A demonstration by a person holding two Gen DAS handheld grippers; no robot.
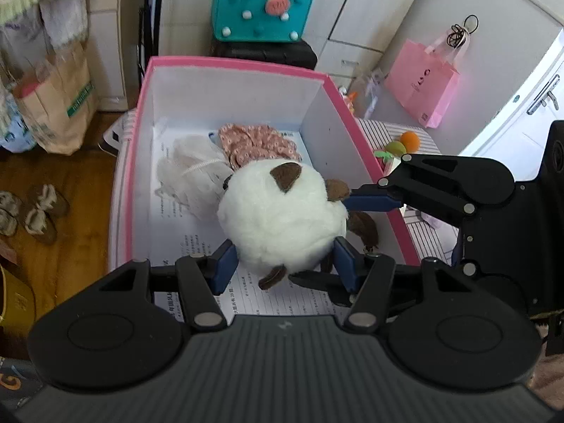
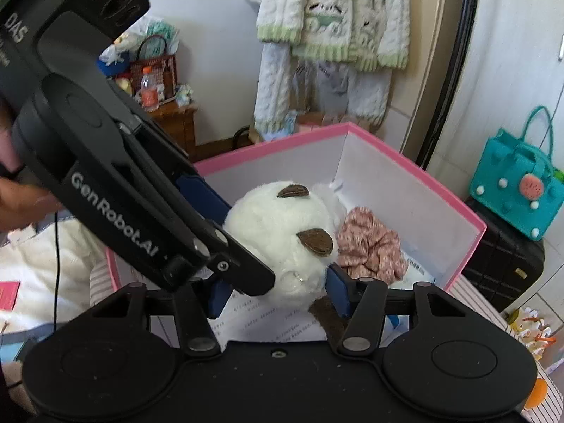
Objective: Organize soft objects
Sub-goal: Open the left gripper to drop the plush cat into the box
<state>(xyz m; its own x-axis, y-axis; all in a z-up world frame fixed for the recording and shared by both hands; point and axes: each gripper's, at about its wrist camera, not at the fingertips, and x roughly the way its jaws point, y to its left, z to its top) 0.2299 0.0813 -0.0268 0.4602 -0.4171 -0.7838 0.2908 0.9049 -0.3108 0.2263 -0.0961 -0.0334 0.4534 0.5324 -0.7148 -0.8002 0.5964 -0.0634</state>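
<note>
A white plush toy with brown ears hangs over the open pink box, just above its paper-lined bottom. My left gripper is shut on the toy's lower part, a blue pad on each side. My right gripper is shut on the same plush toy from the other side; one of its blue fingers shows in the left wrist view. Inside the box lie a pink floral scrunchie and a white mesh pouf. The left tool's black body crosses the right wrist view and hides part of the toy.
The pink box stands on a striped surface with small orange and green balls. Behind it a teal felt bag sits on a black case. A pink paper bag, a brown paper bag and slippers stand around.
</note>
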